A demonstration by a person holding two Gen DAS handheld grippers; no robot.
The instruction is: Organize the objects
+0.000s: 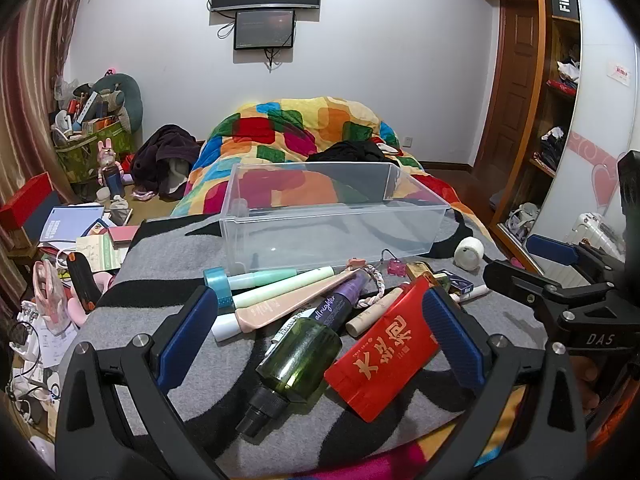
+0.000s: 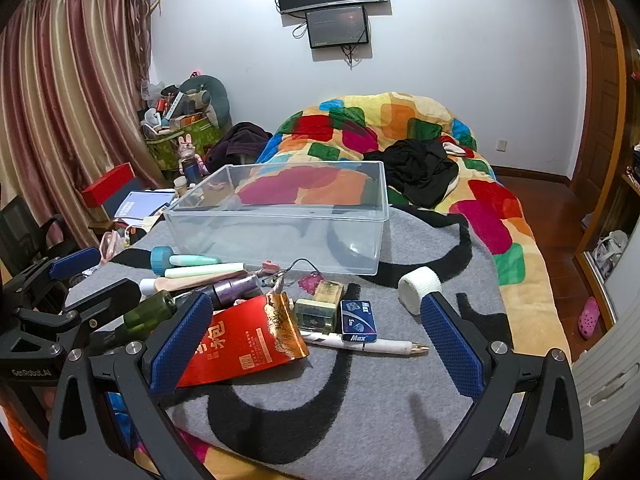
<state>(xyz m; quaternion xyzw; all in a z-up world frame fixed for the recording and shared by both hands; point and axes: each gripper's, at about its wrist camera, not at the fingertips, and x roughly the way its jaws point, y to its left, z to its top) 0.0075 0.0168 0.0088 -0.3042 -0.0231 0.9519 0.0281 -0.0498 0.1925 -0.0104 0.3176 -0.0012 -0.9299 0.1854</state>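
Both tools are held low over the near edge of a grey-and-black patterned blanket (image 2: 400,400), tongs wide apart, nothing gripped. The left gripper (image 1: 320,332) is framed around a dark green plastic spray bottle (image 1: 298,360) and a red foil packet w/ gold lettering (image 1: 384,356), prob. lined up for a first pick. The right gripper (image 2: 318,336) is set over a white pen (image 2: 372,345) and small blue Max box (image 2: 358,320). The clear rectangular plastic bin (image 2: 280,220) sits empty just beyond the clutter, w/ its open top facing up, so items can be dropped in.
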